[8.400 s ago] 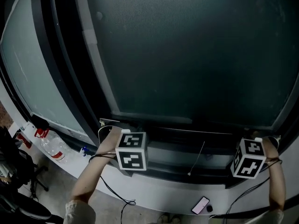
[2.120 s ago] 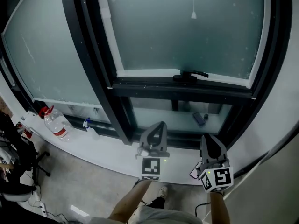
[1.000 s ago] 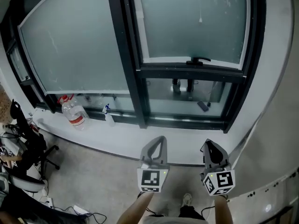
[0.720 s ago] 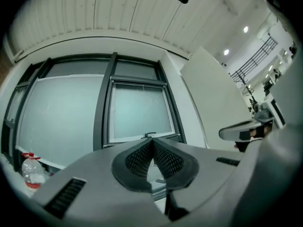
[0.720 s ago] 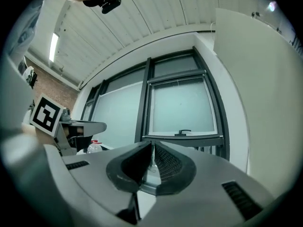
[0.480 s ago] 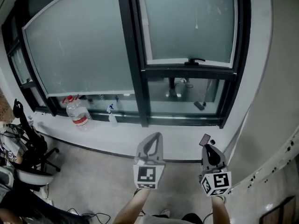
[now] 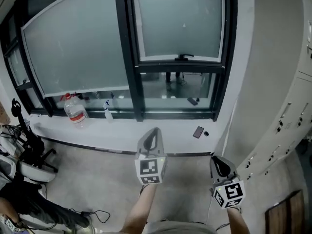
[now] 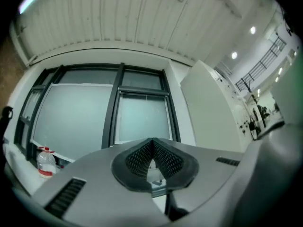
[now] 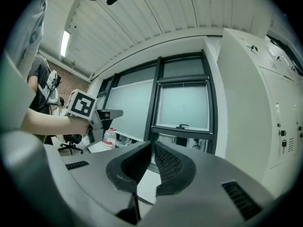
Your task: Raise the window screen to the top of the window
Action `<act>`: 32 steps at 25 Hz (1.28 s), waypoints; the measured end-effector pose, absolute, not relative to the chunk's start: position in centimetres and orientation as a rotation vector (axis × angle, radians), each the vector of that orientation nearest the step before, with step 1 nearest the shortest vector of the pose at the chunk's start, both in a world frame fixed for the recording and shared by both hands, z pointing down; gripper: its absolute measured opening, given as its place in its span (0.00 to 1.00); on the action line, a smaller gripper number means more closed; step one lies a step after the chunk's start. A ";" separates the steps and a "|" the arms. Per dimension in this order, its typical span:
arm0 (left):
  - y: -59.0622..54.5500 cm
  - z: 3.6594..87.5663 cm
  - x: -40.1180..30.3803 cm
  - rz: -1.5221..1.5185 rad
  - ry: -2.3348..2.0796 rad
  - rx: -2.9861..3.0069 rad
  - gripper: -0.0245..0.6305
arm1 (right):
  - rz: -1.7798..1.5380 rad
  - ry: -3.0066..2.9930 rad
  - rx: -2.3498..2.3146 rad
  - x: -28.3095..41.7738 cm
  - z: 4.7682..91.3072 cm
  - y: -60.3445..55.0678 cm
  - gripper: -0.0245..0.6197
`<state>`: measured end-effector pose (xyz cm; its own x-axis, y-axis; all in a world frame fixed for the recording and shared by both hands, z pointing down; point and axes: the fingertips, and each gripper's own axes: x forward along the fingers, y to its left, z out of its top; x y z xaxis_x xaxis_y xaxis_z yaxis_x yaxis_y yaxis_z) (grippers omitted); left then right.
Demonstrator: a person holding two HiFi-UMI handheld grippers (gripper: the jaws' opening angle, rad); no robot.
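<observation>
The window [image 7: 179, 24] stands well ahead of me; its frosted right pane shows bare, with a black handle [image 7: 184, 57] on the bar below it. A thin pull cord with a small bead [image 7: 184, 25] hangs down the pane. No dark screen covers the glass. My left gripper [image 7: 155, 130] is shut and empty, held in mid-air over the floor, short of the sill. Farther right and nearer me, my right gripper [image 7: 216, 159] is also shut and empty. The left gripper view [image 8: 152, 141] and the right gripper view [image 9: 152, 143] both look at the distant window [image 9: 183, 105].
A water bottle [image 7: 73, 110] and a spray bottle [image 7: 107, 110] stand on the white sill [image 7: 122, 136]; a phone [image 7: 198, 131] lies on it at the right. White lockers [image 7: 287, 106] fill the right side. An office chair [image 7: 27, 150] stands at the left.
Both grippers and my view have drawn back from the window, which now looks smaller and farther off. The dark screen that covered the pane in the earliest frame is gone from it.
</observation>
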<state>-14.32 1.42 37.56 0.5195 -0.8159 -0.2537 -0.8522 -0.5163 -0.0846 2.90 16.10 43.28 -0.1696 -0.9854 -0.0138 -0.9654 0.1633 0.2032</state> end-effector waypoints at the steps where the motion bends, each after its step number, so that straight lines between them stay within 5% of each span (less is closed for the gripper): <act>1: 1.9 37.0 -14.5 0.300 1.420 -2.562 0.04 | -0.266 -2.293 1.930 2.9 43.3 16.8 0.08; 15: 4.1 41.5 -19.2 0.166 1.428 -2.594 0.04 | -0.328 -2.318 1.982 -3.4 42.4 12.9 0.08; 32: 8.7 41.6 -20.2 0.174 1.466 -2.615 0.04 | -0.229 -2.302 2.087 -2.6 43.2 20.2 0.08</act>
